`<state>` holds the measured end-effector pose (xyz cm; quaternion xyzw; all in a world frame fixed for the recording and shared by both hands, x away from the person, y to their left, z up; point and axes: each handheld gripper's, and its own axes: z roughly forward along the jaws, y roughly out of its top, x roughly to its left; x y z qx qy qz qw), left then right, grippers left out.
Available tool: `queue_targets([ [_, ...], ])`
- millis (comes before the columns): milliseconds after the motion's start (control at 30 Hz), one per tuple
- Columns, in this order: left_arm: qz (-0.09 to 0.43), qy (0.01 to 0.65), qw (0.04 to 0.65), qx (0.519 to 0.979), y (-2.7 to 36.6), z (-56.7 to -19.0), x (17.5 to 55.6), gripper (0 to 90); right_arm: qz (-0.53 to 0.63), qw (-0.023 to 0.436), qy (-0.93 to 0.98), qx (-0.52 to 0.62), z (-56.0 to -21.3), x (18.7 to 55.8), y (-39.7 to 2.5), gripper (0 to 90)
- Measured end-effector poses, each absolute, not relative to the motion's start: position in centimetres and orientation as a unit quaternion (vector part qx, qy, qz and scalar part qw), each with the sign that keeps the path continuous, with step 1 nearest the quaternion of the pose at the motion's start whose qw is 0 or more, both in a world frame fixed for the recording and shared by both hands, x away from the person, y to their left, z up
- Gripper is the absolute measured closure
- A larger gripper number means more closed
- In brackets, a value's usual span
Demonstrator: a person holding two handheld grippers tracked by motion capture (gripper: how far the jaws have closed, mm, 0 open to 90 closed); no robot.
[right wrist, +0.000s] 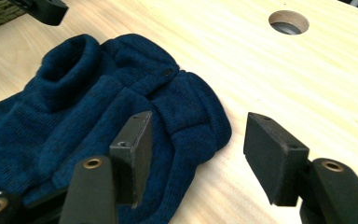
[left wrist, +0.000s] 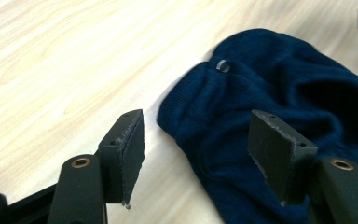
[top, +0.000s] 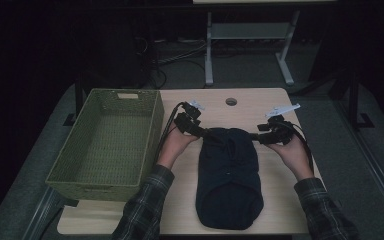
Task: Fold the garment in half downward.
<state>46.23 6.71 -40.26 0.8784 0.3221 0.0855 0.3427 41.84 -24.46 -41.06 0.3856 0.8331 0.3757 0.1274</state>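
Both hand-held grippers, left (top: 203, 131) and right (top: 256, 135), hang spread at the far corners of the sweater (top: 229, 176), whose long axis runs toward the person on the table (top: 280, 195), basket (top: 111, 142) left.

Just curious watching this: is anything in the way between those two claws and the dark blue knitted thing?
Nothing visible is. Both the left gripper and the right gripper are open right at the far corners of the navy sweater, with bare table around.
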Motion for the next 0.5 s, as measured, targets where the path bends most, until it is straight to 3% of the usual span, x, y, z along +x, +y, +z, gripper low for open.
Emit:
queue_targets([
  [500, 0.082, 0.336, 0.318, 0.883, 5.8, -42.4, 49.5, 36.3, 0.378, 0.134, 0.83, 0.388, -41.1, 44.1, -23.6, 40.7],
])
